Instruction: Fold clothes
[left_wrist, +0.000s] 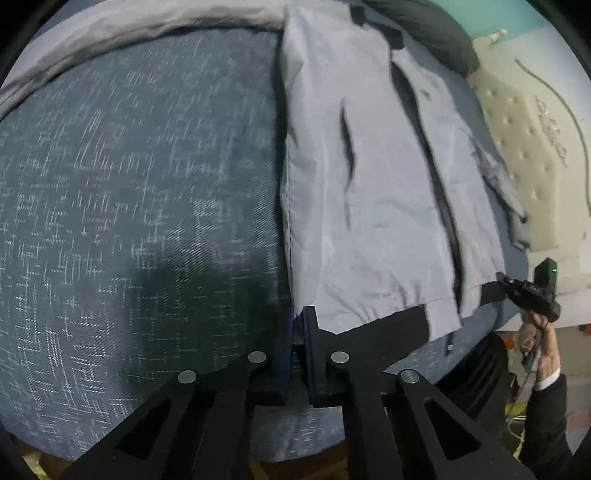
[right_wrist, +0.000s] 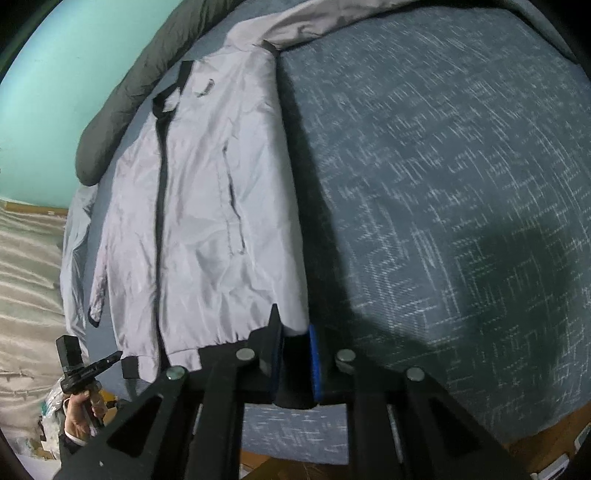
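Blue-grey woven bedspread (left_wrist: 129, 184) bears a grey jacket (left_wrist: 369, 184); both claws pinch its hem.

Both grippers (left_wrist: 295, 354) (right_wrist: 295, 354) low (fingers (left_wrist: 314, 332) near-closed)

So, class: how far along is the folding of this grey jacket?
Done: the jacket lies flat, front up, on the blue cover. In hand: the left claw and the right claw each seem to pinch its hem. To do: one sleeve lies out at the side and the body shows no cross fold, so most of the folding remains.
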